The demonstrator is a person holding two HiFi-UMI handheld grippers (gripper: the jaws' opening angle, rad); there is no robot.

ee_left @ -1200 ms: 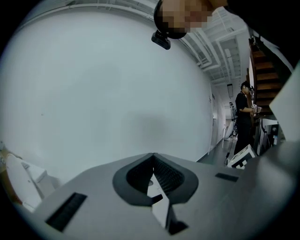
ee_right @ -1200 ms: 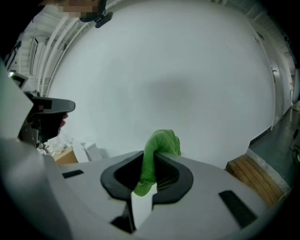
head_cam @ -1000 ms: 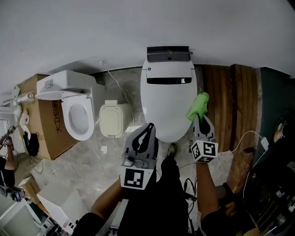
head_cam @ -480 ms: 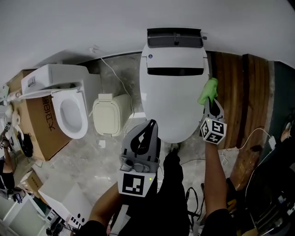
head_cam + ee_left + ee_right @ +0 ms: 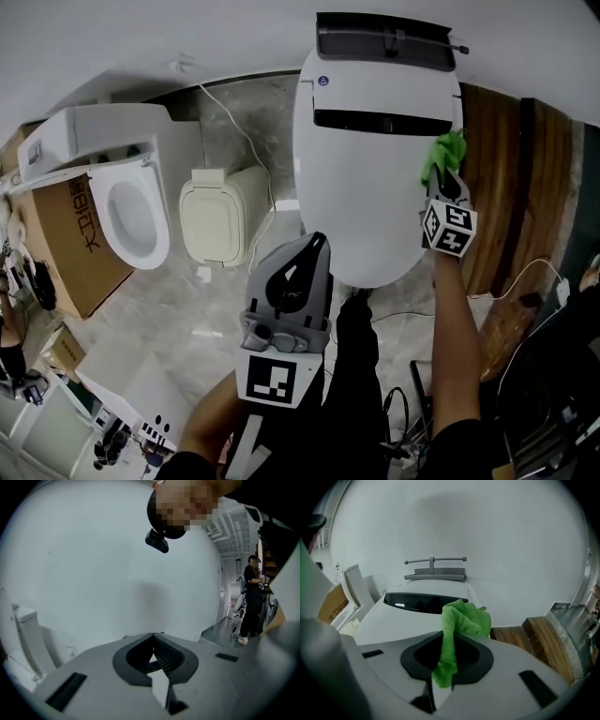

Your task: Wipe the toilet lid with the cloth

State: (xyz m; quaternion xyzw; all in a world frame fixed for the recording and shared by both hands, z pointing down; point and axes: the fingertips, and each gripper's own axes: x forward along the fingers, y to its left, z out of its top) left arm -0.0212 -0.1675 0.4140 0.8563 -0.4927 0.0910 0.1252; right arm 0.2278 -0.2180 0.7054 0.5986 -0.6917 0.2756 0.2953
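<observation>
A white toilet with its lid (image 5: 370, 187) closed stands against the wall in the head view; its dark strip and lid (image 5: 412, 613) also show in the right gripper view. My right gripper (image 5: 446, 176) is shut on a bright green cloth (image 5: 442, 155) at the lid's right edge, near the back. The cloth (image 5: 457, 634) bunches out past the jaws. My left gripper (image 5: 314, 251) is shut with nothing in it, held off the lid's near edge. In the left gripper view this gripper (image 5: 153, 644) points up at a bare wall.
A second toilet (image 5: 122, 202) with its seat open rests on a cardboard box (image 5: 66, 248) at the left. A cream bin (image 5: 217, 216) stands between the toilets. Wooden boards (image 5: 511, 187) and cables lie to the right. A person (image 5: 251, 599) stands far off.
My right gripper has carried the green cloth farther back along the lid's right edge. The head camera has moved in closer over the toilet. The left gripper has stayed low and shut.
</observation>
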